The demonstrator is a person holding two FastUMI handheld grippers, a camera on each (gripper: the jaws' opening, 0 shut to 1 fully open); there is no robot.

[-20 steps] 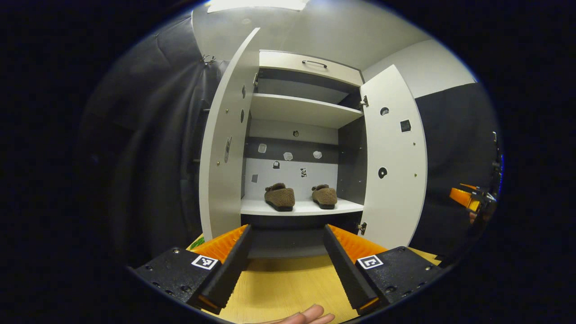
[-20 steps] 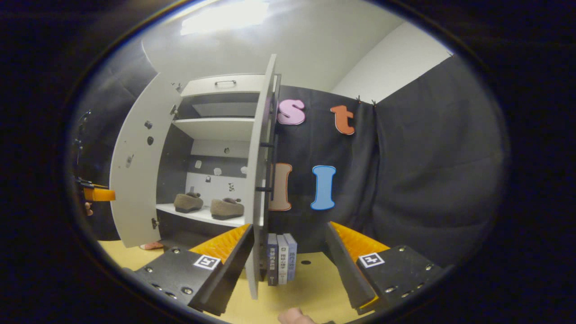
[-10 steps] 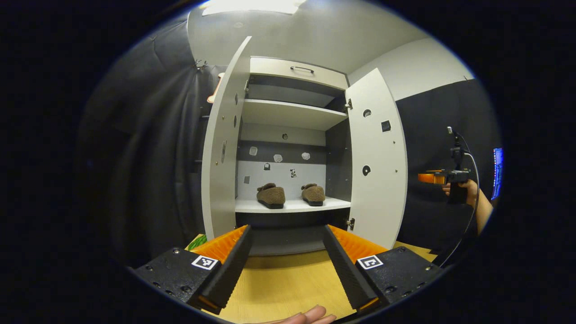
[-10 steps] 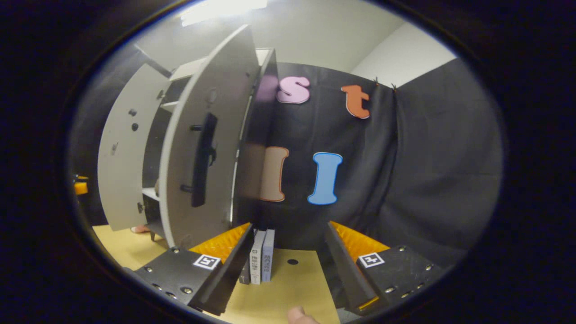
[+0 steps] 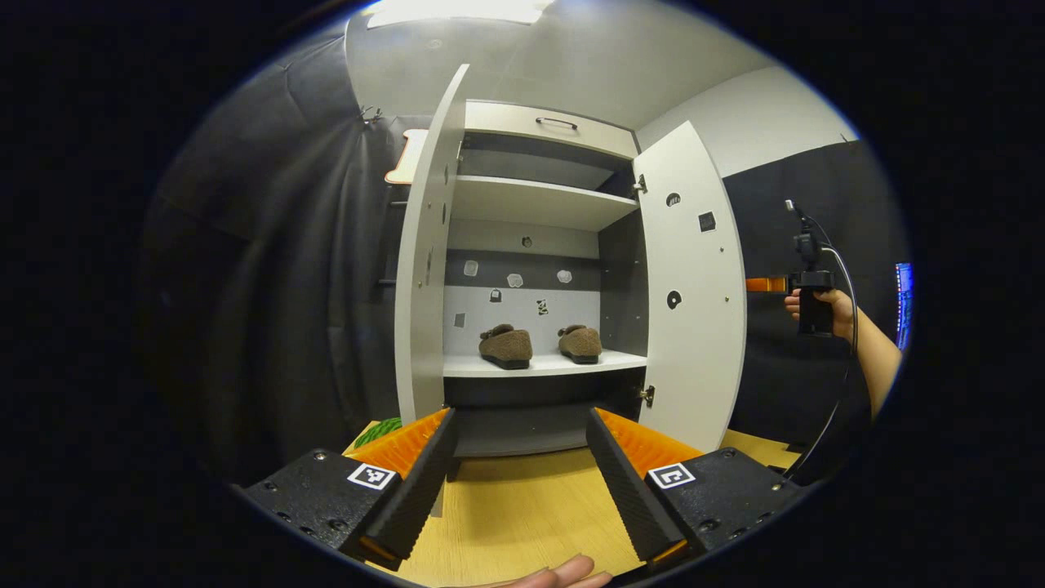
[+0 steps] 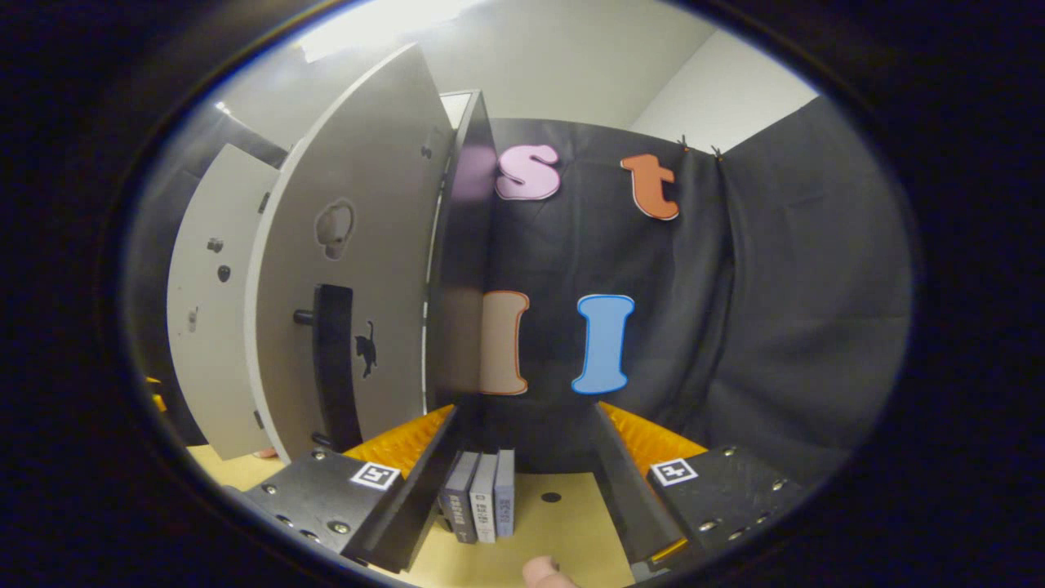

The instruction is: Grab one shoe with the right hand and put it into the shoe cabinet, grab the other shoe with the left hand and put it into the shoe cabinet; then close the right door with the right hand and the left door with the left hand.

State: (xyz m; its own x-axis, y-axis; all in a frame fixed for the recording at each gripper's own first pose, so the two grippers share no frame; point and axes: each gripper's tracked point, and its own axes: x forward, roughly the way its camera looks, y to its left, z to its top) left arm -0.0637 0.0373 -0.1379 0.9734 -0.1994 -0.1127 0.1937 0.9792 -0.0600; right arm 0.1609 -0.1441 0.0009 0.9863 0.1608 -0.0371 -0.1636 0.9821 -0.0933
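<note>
Two brown fuzzy shoes, one (image 5: 506, 346) left of the other (image 5: 580, 343), sit side by side on the lower shelf of the white shoe cabinet (image 5: 539, 202). Both doors stand open: the left door (image 5: 424, 269) and the right door (image 5: 694, 286). My left gripper (image 5: 518, 482) is open and holds nothing, well in front of the cabinet. A hand (image 5: 816, 306) holds my right gripper (image 5: 766, 284) behind the right door's outer side. In the right gripper view that gripper (image 6: 518, 490) is open, and the right door's outer face (image 6: 359, 269) with its black handle (image 6: 335, 367) rises just left of its left finger.
The cabinet stands on a light wooden tabletop (image 5: 522, 514). Three upright books (image 6: 482, 506) stand beside the cabinet's dark side wall, between my right fingers in that view. Something green (image 5: 377, 431) lies by the left door's foot. Black cloth hangs on both sides.
My right gripper has swung round from the right door's edge to its outer face, and the handle is now close by its left finger. The shoes and left gripper have stayed put.
</note>
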